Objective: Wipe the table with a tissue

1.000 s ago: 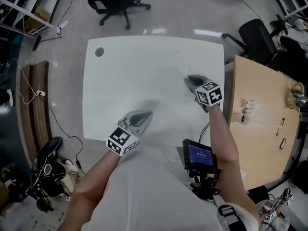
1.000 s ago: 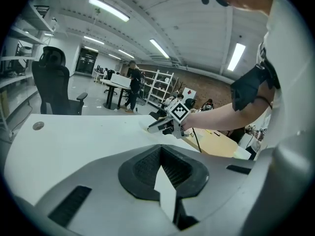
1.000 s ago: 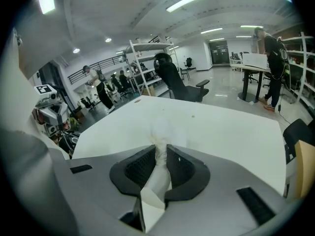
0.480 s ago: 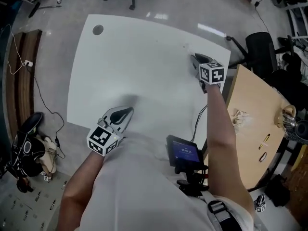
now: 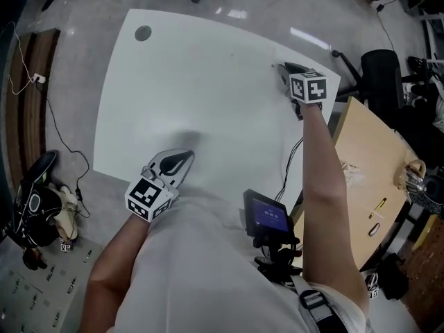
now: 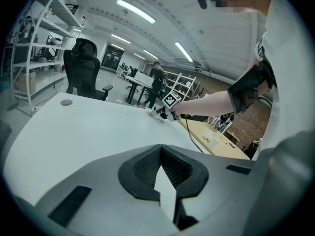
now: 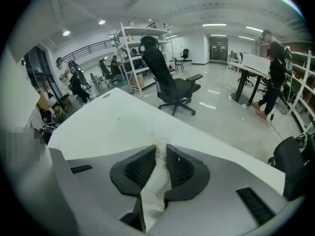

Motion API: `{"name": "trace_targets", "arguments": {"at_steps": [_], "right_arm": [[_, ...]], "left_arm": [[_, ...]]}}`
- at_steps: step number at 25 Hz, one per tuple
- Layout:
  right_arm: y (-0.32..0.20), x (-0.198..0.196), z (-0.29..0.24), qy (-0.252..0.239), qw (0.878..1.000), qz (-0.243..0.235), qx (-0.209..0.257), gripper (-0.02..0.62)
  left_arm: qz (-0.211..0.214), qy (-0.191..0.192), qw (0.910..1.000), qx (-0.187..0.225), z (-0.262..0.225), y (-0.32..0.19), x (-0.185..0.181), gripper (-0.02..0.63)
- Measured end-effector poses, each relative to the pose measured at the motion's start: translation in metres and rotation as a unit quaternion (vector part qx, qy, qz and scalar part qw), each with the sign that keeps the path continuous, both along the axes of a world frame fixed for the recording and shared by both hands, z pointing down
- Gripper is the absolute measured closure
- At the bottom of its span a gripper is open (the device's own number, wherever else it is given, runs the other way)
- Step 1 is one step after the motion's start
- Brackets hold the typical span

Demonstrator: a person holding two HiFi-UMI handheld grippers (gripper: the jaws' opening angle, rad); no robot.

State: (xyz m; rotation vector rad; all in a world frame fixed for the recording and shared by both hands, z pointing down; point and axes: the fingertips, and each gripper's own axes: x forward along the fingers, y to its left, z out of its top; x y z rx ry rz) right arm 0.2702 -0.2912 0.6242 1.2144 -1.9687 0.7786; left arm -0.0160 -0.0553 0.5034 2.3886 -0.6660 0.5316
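Observation:
The white table (image 5: 208,96) fills the middle of the head view. My right gripper (image 5: 284,69) rests near its far right corner, shut on a white tissue (image 7: 156,176) that runs between the jaws and spreads onto the tabletop (image 7: 113,117) just ahead of them. In the head view the tissue is lost against the white surface. My left gripper (image 5: 184,157) sits low by the table's near edge, jaws together with nothing between them. From the left gripper view (image 6: 160,149) the right gripper (image 6: 165,113) shows far across the table.
A round cable hole (image 5: 143,33) sits in the table's far left corner. A wooden table (image 5: 368,179) with small items stands to the right. A black office chair (image 7: 167,80) is beyond the far edge. A screen device (image 5: 267,217) hangs at the person's chest. Cables lie on the floor (image 5: 48,116) at left.
The right gripper has slid with the tissue from the table's right middle toward the far right corner. The left gripper has stayed by the near edge. The head camera has shifted.

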Motion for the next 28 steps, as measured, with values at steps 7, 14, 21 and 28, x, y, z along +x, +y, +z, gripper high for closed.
{"name": "trace_targets", "arguments": {"at_steps": [7, 14, 21, 28], "right_arm": [[0.005, -0.029, 0.003, 0.02, 0.998, -0.061, -0.004, 0.526], [0.029, -0.072, 0.005, -0.002, 0.987, -0.16, -0.034, 0.526], [0.059, -0.103, 0.005, -0.027, 0.976, -0.213, -0.046, 0.526], [0.089, -0.129, 0.006, -0.035, 0.963, -0.263, -0.049, 0.526]], "left_arm": [[0.01, 0.002, 0.9999, -0.002, 0.003, 0.0, 0.004, 0.6], [0.007, 0.0, 1.0, 0.001, 0.003, 0.002, 0.001, 0.601], [0.006, 0.002, 0.9999, 0.009, 0.0, 0.008, -0.004, 0.6], [0.007, 0.005, 0.9998, 0.017, -0.003, 0.01, -0.004, 0.601]]}}
